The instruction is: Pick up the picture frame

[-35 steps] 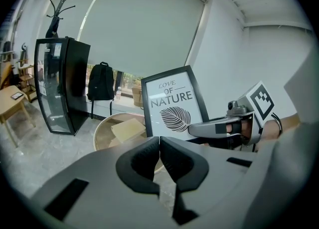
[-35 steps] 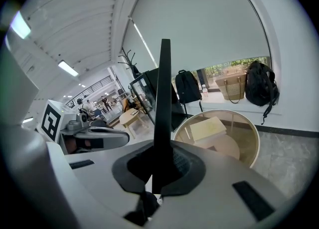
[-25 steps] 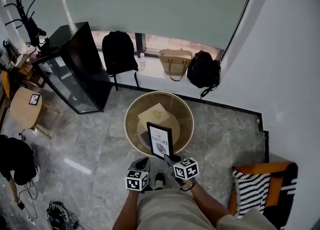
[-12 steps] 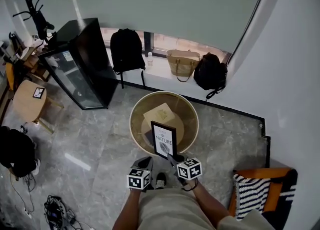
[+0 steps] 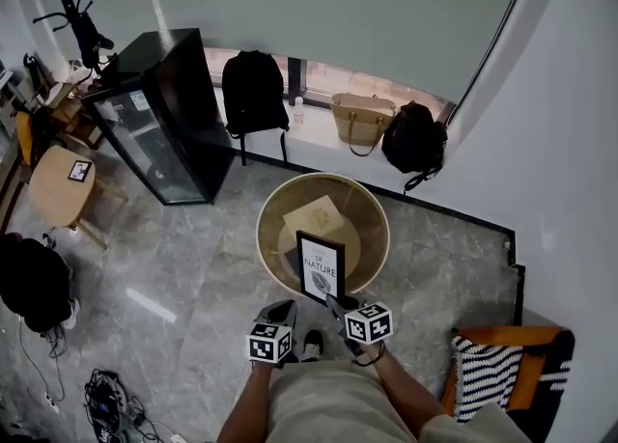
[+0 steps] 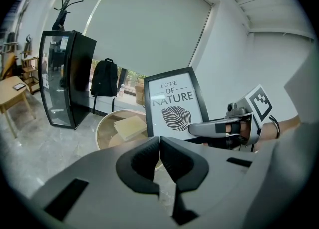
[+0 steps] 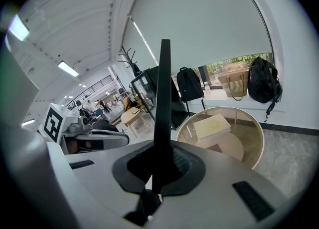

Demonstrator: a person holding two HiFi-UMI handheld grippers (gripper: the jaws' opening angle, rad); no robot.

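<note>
Picture frame (image 5: 321,265) steady over round table (image 5: 261,235), right tongs (image 5: 332,301) gripping, left tongs (image 5: 286,309) closed empty

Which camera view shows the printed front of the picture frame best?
The left gripper view: the picture frame faces it, lettering and leaf readable. The head view shows it small, from above. The right gripper view shows only its thin edge, clamped in the right gripper.

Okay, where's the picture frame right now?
Head view, centre: the picture frame stands upright, clamped in the right gripper, at the near rim of the round table.
</note>
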